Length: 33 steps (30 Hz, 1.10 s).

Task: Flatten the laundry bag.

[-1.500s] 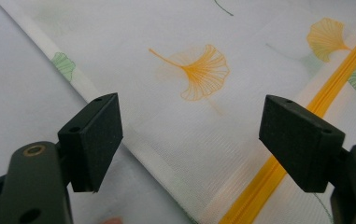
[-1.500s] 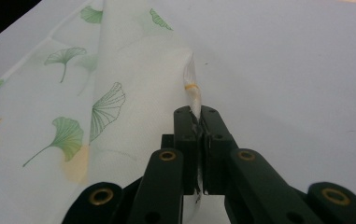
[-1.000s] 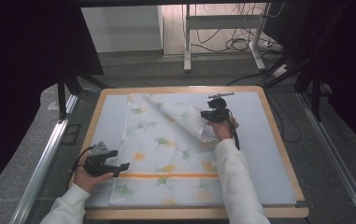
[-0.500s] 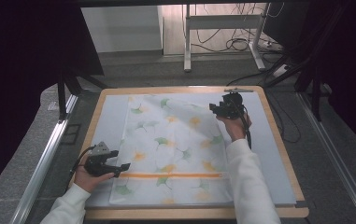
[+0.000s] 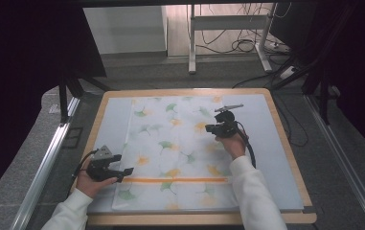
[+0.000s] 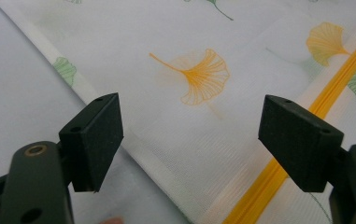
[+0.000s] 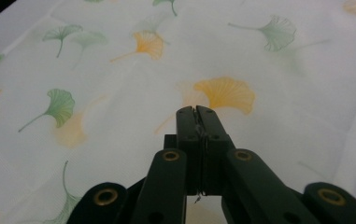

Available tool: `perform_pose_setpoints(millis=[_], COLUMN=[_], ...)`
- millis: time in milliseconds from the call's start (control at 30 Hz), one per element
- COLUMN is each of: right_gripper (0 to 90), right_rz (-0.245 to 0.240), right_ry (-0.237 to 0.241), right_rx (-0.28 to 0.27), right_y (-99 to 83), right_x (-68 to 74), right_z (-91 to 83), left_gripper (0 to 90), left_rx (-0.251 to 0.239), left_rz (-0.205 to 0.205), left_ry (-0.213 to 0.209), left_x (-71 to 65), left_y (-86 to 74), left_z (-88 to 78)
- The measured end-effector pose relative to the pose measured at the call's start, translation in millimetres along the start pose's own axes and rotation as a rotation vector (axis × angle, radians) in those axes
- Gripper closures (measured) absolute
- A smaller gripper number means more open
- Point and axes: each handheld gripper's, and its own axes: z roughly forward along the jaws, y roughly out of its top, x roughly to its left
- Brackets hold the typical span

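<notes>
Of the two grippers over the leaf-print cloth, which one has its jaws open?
The left gripper, at the cloth's near left edge beside the orange stripe: its jaws stand wide apart. The right gripper, over the far half, is shut, holding nothing.

Pretty open setup honestly. The cloth [image 5: 177,153] lies flat on the desk [image 5: 276,158], so nothing sticks up to snag on. Bare strips of desk run down both sides of it, wider on the right. The only things in the way are the left hand-held gripper [image 5: 122,172] at the cloth's near left edge and the right hand-held gripper [image 5: 210,128] over its far middle, well apart.
</notes>
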Motion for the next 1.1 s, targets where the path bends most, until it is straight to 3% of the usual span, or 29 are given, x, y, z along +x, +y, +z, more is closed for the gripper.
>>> perform_pose_setpoints(millis=[100,267,700,1100], right_gripper=[88.9,88.9,88.9,88.9], right_rz=[0.008,-0.006,-0.109,-0.085], right_ry=[0.013,0.024,0.11,0.141], right_rx=[0.023,0.023,0.011,0.018], right_y=[-9.0,-18.5,-71.2,-118.2], right_x=[0.4,4.7,40.0,47.0], right_z=[5.2,-2.8,-59.1,-88.2], left_gripper=[21.7,21.7,21.8,21.7], left_rx=[-0.001,-0.003,-0.004,-0.011], left_rz=[0.001,0.002,0.024,0.032], left_ry=[-0.002,-0.002,0.001,-0.024], left_x=[0.1,-0.5,-6.5,-14.2], left_y=[0.0,0.5,3.6,8.9], left_z=[0.1,-0.7,-0.4,0.9])
